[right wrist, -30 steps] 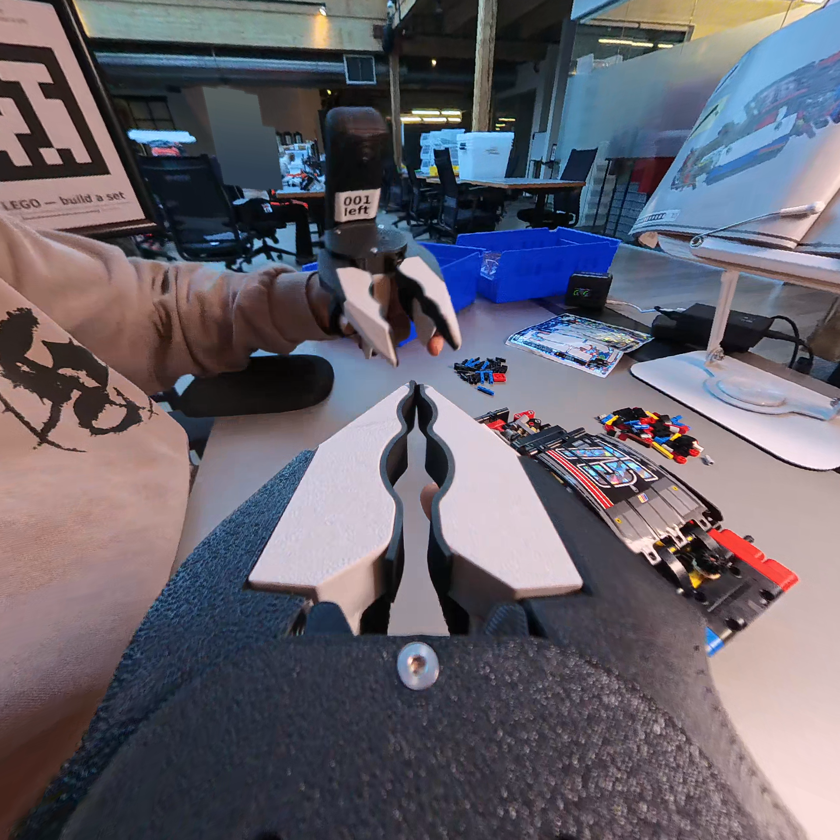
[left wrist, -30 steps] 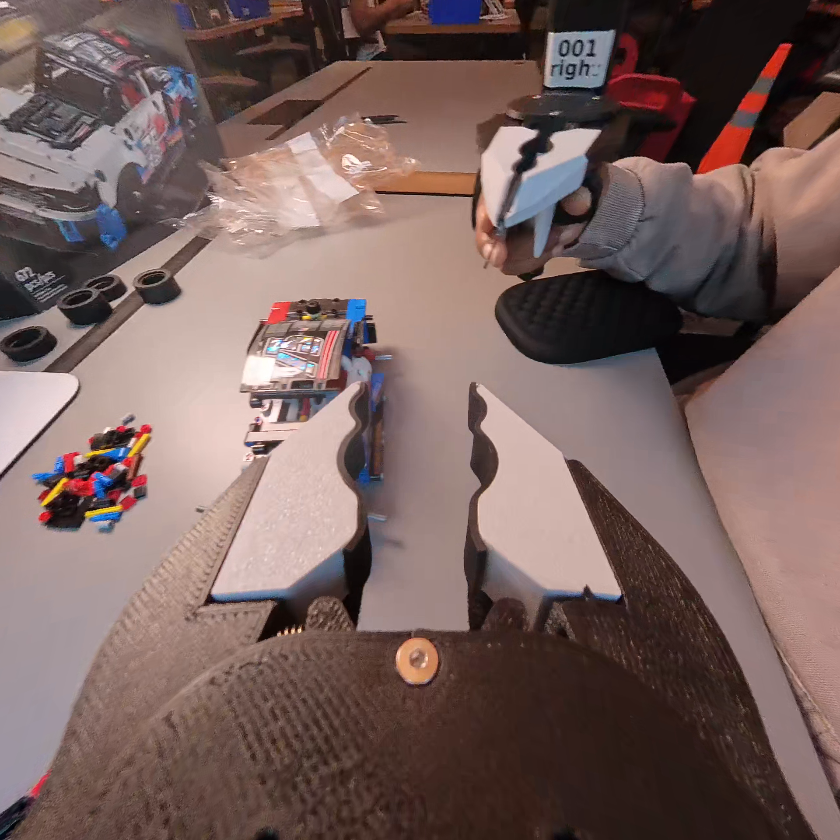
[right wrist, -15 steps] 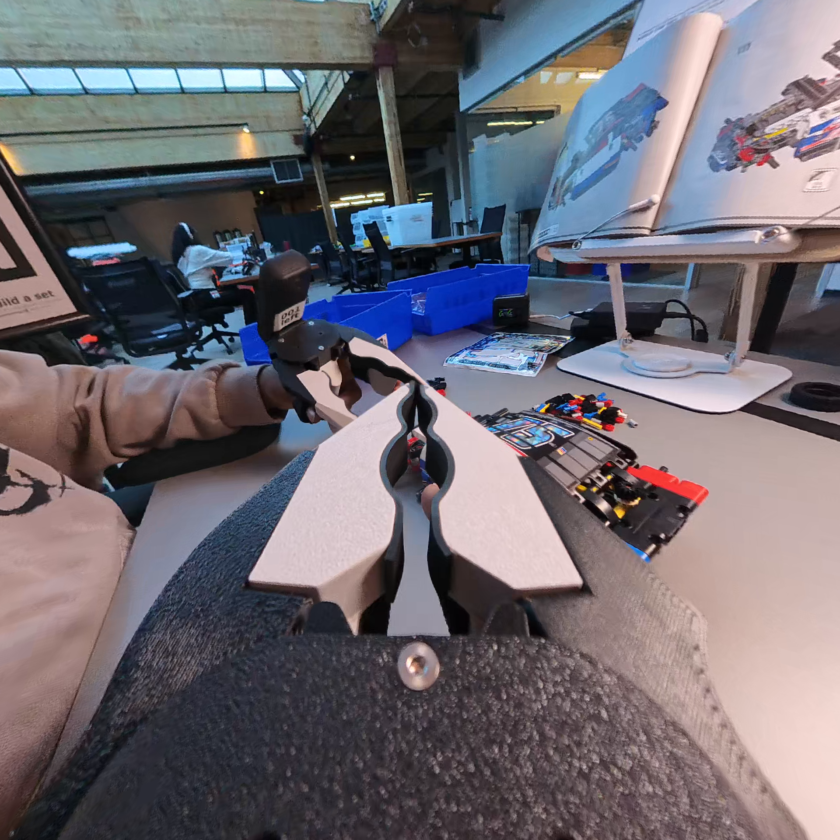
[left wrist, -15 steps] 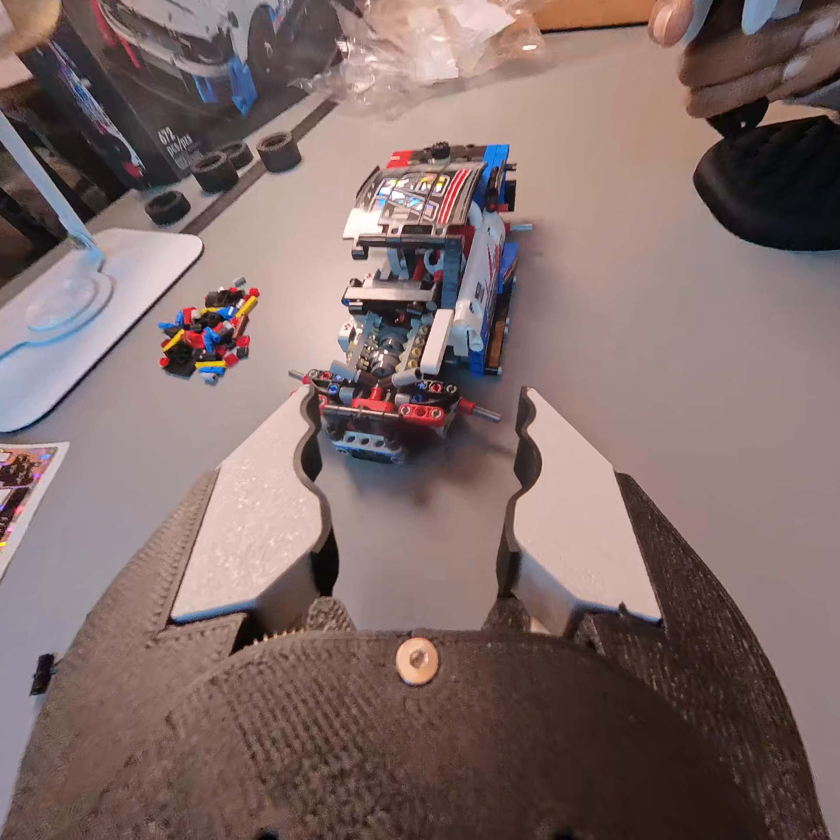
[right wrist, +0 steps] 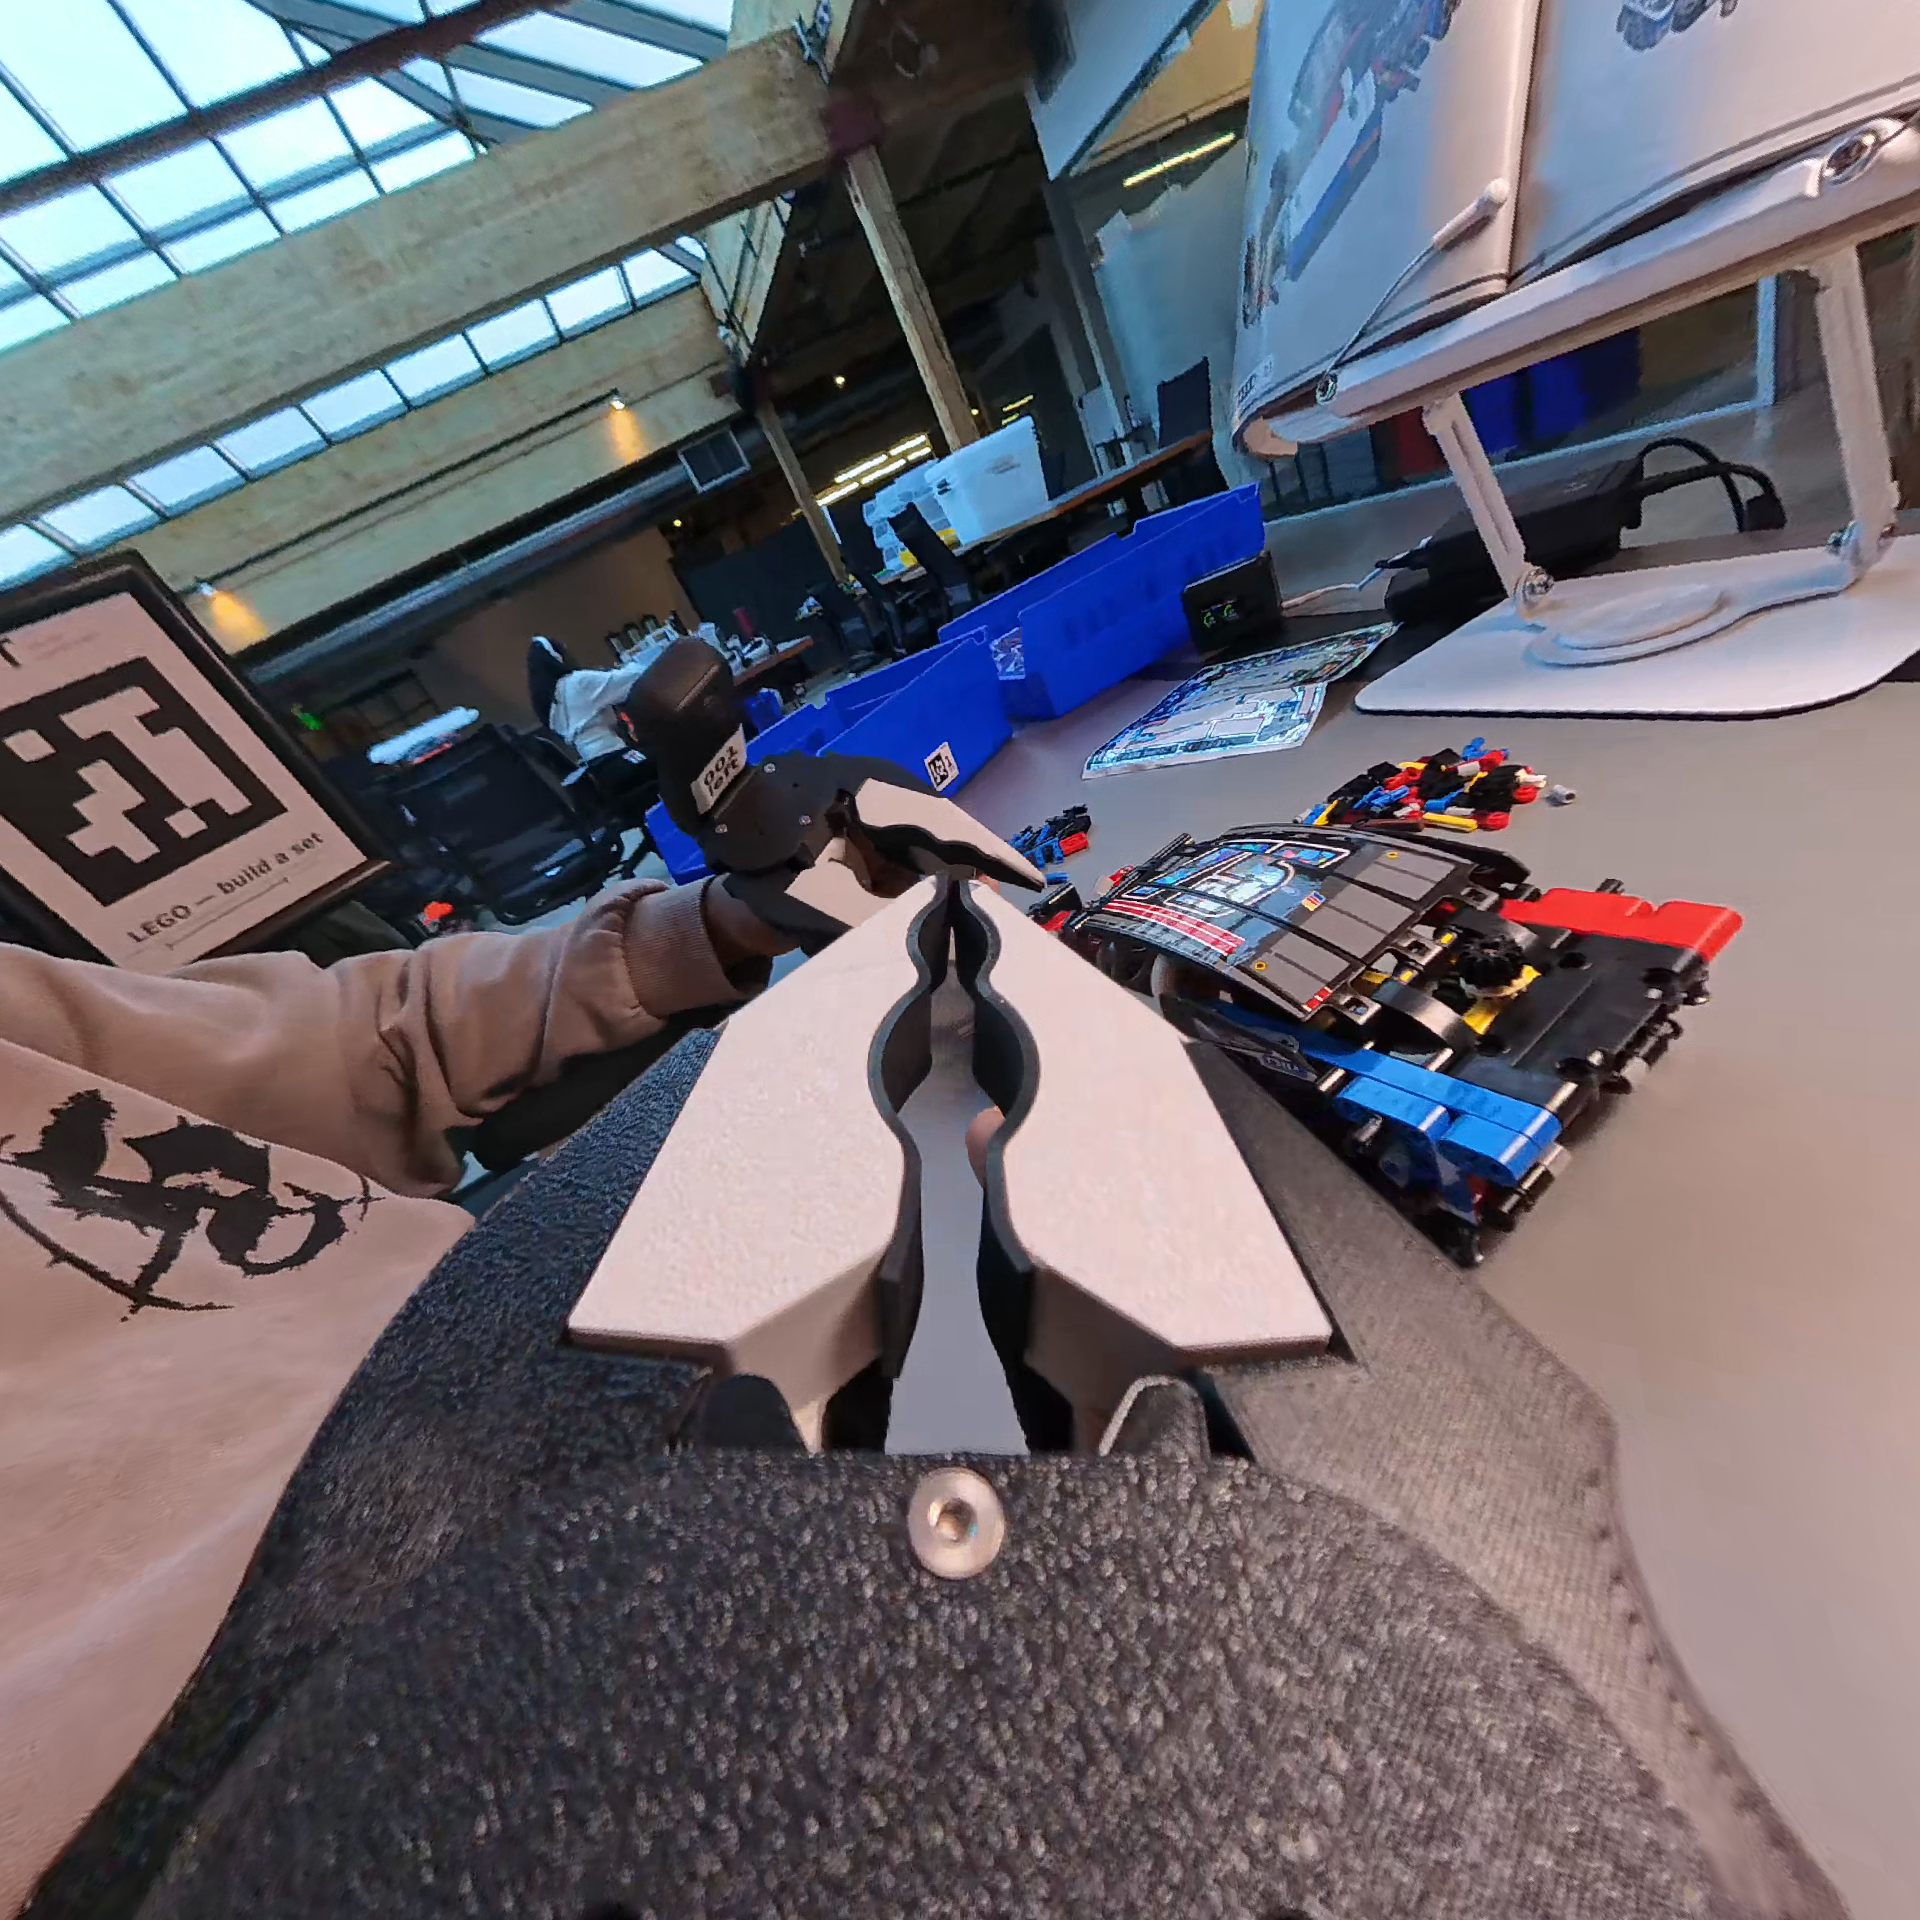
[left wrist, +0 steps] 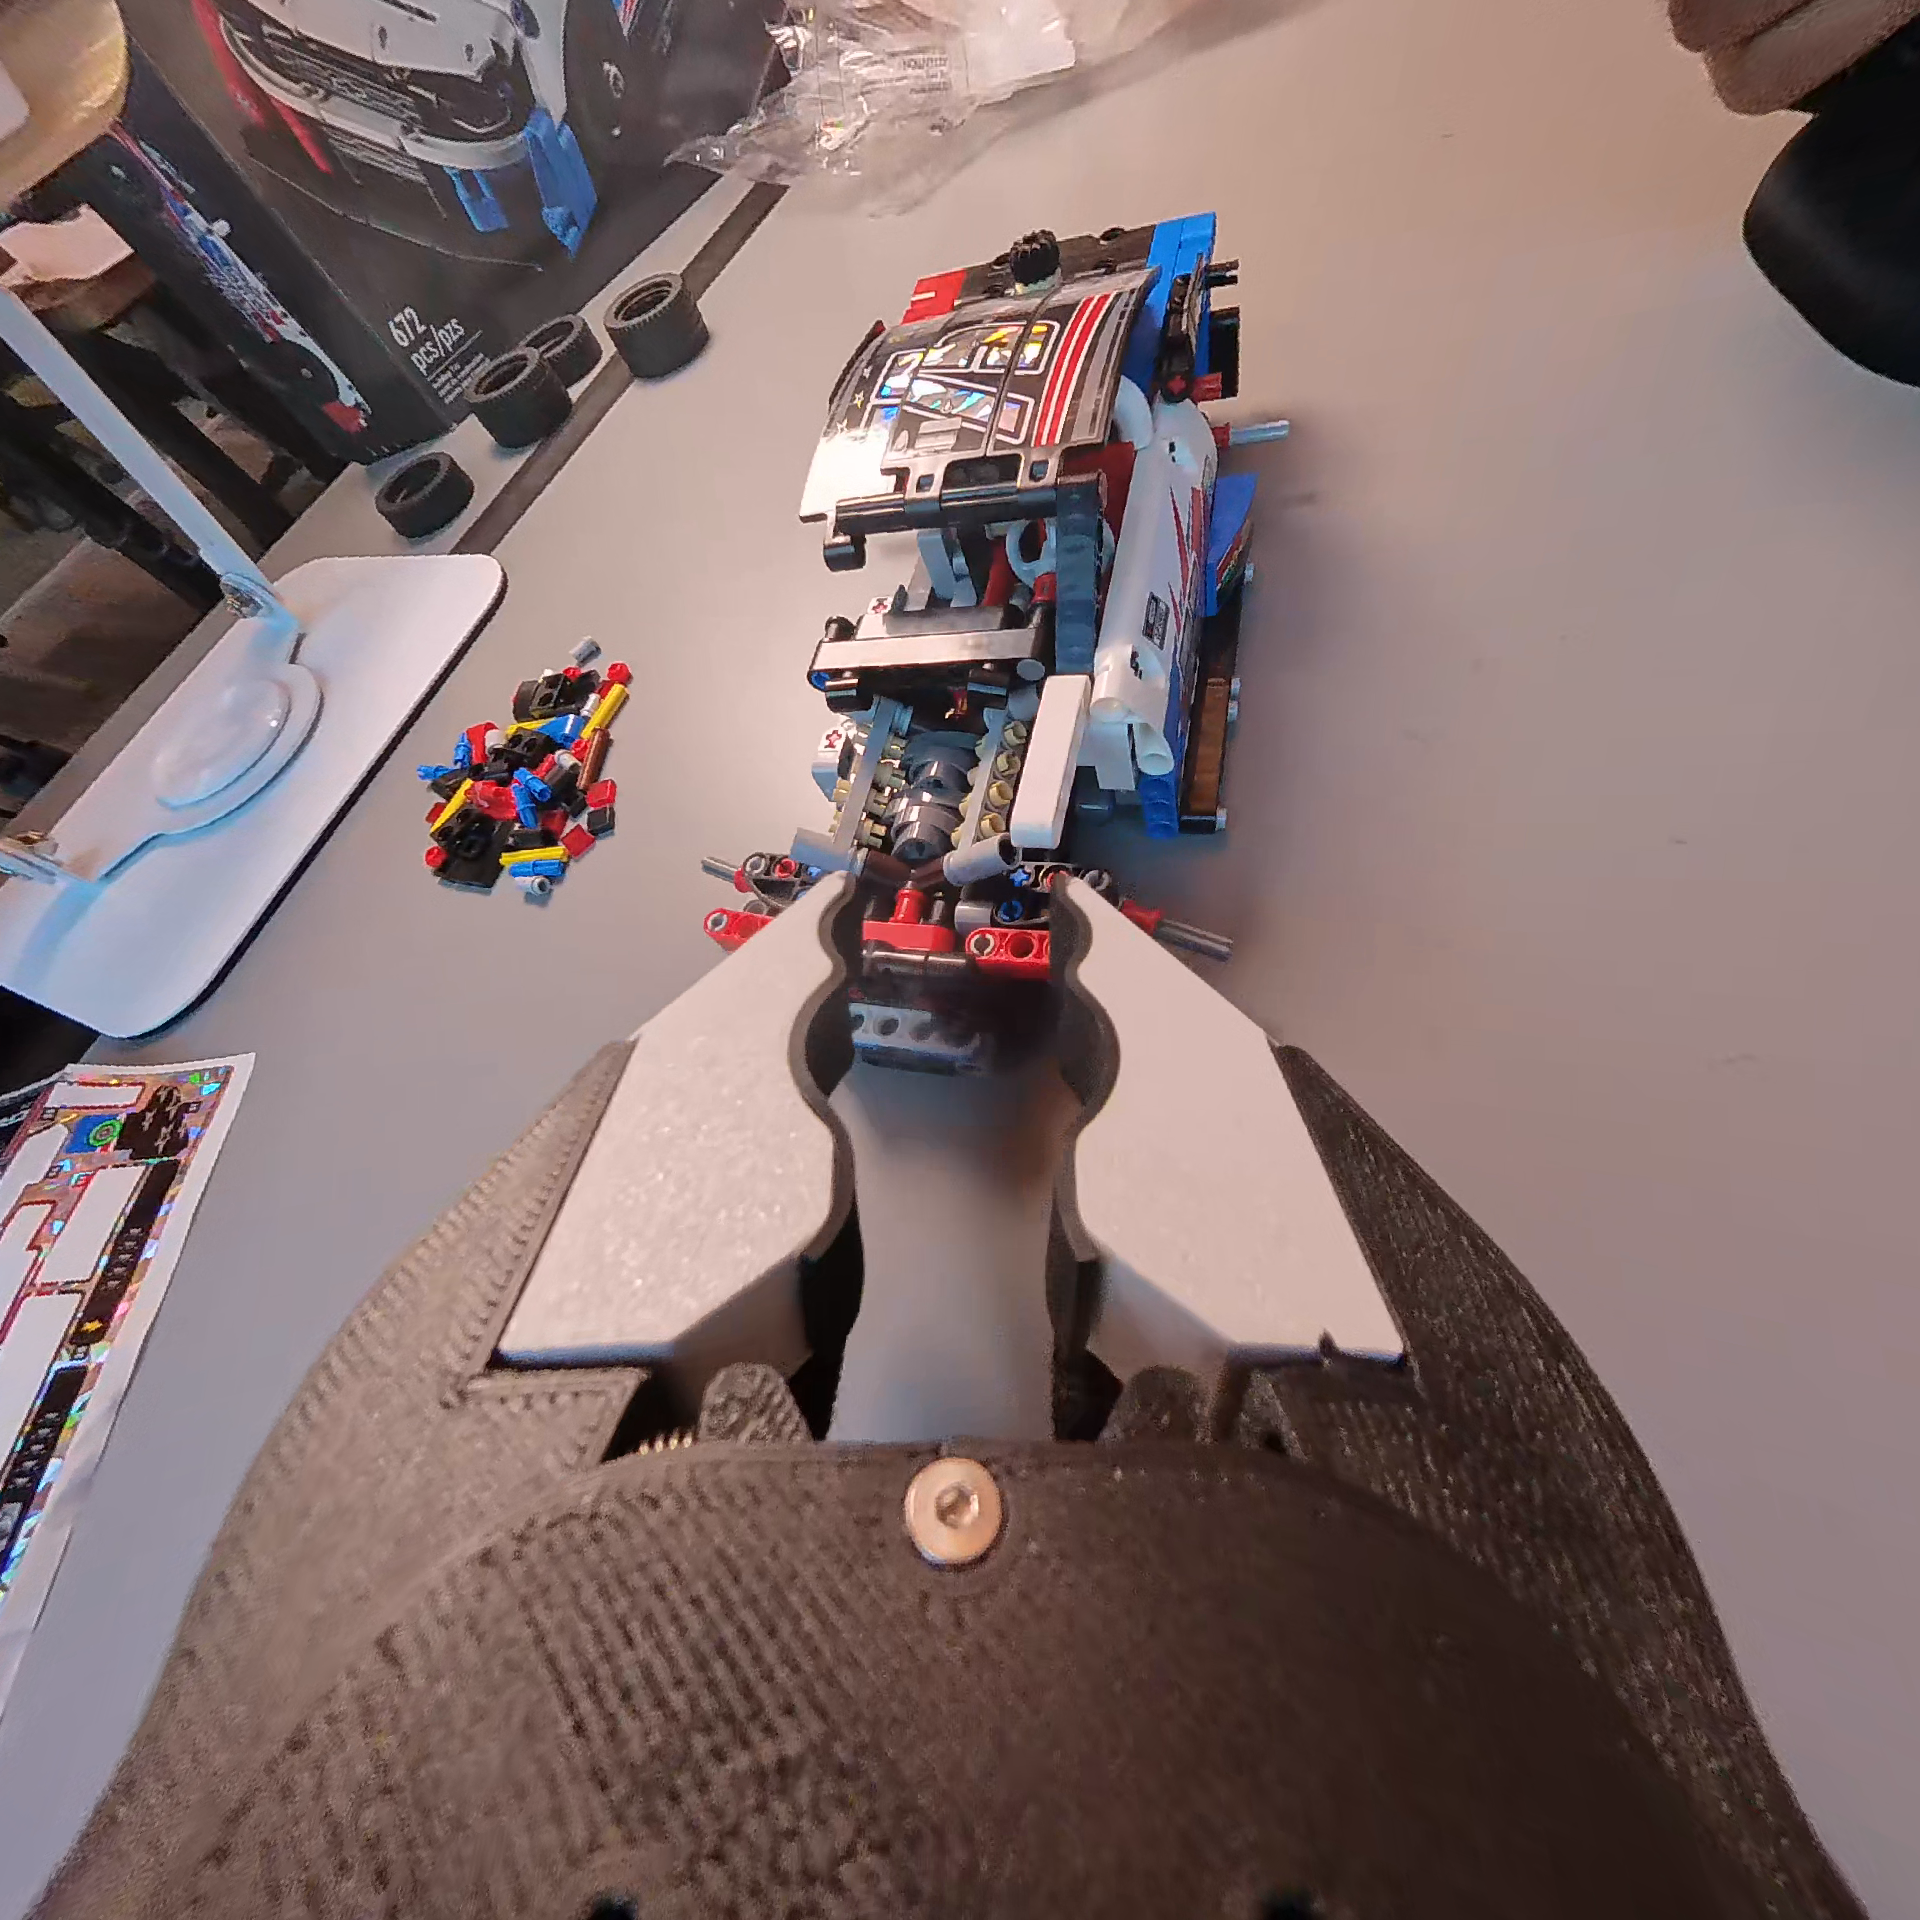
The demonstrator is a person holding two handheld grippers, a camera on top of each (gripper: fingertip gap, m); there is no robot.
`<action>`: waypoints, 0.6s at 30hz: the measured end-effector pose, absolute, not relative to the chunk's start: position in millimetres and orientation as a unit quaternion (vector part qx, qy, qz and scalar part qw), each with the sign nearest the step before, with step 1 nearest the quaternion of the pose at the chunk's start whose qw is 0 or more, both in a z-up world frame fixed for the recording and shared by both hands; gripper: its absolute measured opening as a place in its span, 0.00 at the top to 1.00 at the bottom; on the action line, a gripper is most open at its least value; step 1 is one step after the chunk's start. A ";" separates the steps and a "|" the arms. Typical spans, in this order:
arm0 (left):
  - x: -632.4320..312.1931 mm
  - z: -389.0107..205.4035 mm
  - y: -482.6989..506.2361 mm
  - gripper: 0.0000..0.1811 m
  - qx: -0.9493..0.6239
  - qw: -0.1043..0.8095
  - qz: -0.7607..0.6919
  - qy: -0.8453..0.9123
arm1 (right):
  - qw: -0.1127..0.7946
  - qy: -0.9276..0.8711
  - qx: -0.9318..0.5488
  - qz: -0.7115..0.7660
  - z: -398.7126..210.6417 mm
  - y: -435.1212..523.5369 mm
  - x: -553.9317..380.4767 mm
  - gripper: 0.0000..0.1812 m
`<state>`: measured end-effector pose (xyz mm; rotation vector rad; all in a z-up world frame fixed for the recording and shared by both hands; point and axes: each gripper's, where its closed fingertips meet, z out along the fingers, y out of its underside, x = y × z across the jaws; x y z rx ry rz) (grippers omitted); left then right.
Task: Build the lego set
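Observation:
The partly built lego car [left wrist: 1018, 436] lies on the grey table [left wrist: 1507, 987], its black stickered roof at the far end and its bare chassis towards me. My left gripper [left wrist: 951, 914] has its jaws closed in on both sides of the car's near end. In the right wrist view the car [right wrist: 1351, 914] lies to the right, with the left gripper [right wrist: 997, 868] at its far end. My right gripper [right wrist: 956, 888] is shut just above the table, beside the car, with nothing seen in it. A pile of small loose pieces [left wrist: 530, 769] lies left of the car.
Three black tyres [left wrist: 655, 322] lie by the set's box [left wrist: 364, 208]. A white stand base [left wrist: 208, 769], a sticker sheet [left wrist: 83, 1247] and clear bags [left wrist: 914, 83] ring the car. Blue bins [right wrist: 1122, 613], an instruction book [right wrist: 1558, 156] and a second small pile [right wrist: 1055, 831] are farther off. Left tips to right tips: about 20 cm.
My left gripper swung down to the car's near end, and its jaws narrowed around it. My right gripper stayed shut and came down closer beside the car.

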<state>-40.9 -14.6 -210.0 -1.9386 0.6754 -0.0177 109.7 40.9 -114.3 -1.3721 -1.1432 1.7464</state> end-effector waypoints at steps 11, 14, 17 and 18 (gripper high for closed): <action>-36.9 -189.0 -19.9 0.81 -0.783 0.562 -0.036 0.263 | 0.213 -0.363 -0.549 0.722 -116.1 42.6 109.0 1.00; -32.8 -201.4 -22.7 0.69 -0.792 0.540 -0.029 0.282 | 0.226 -0.372 -0.552 0.712 -118.3 44.2 108.8 1.00; -35.6 -212.8 -22.8 0.66 -0.799 0.522 -0.002 0.298 | 0.252 -0.382 -0.560 0.691 -122.3 49.8 108.4 1.00; -37.4 -214.4 -22.1 0.66 -0.798 0.520 0.011 0.304 | 0.263 -0.385 -0.564 0.682 -123.9 52.9 108.4 1.00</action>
